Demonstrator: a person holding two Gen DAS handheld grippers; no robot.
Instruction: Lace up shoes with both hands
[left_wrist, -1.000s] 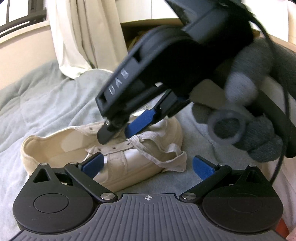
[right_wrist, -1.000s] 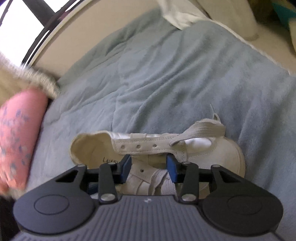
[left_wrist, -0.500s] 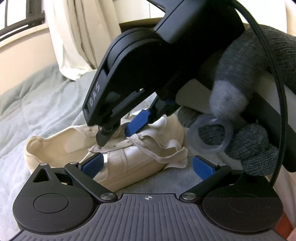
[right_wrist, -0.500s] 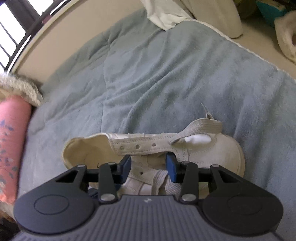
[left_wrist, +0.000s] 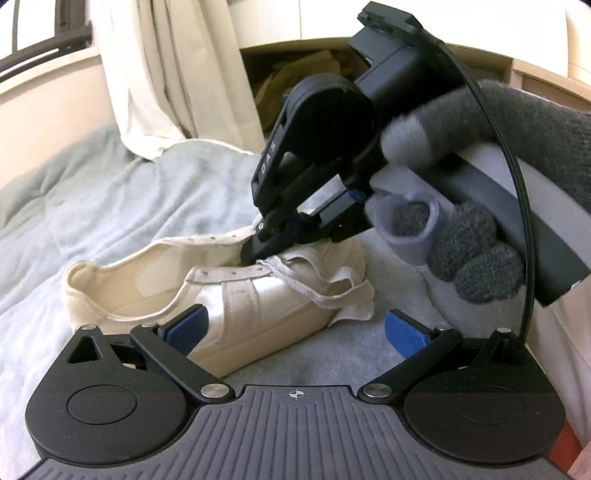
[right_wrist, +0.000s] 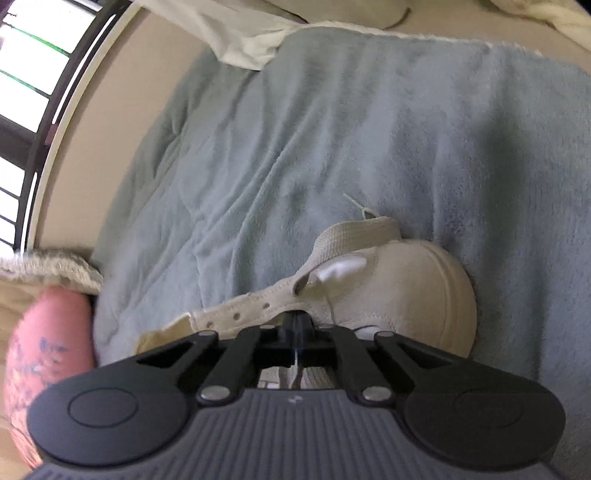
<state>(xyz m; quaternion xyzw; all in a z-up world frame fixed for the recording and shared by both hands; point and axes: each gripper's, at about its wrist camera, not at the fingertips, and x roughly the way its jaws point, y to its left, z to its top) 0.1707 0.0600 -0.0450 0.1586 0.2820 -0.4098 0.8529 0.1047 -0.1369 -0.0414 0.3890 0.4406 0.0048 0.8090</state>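
Shoe (left_wrist: 229, 295), cream, low-cut, at centre of the left wrist frame, lying on a grey-blue blanket (left_wrist: 110, 206), toe toward the right. Flat lace (left_wrist: 332, 291) threaded near the toe, loose end draped over the side. Right gripper (left_wrist: 258, 254) pinched shut at the eyelets, seemingly on the lace. Left gripper (left_wrist: 295, 328) low in frame, spread wide, empty. Gloved hand (left_wrist: 476, 251) at right.

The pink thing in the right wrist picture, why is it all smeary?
Right wrist view: the pink thing sits at the fisheye edge, smeared by blur, and the window glares white. Left wrist view: the shoe looks sharp, but the gloved hand is blurry.
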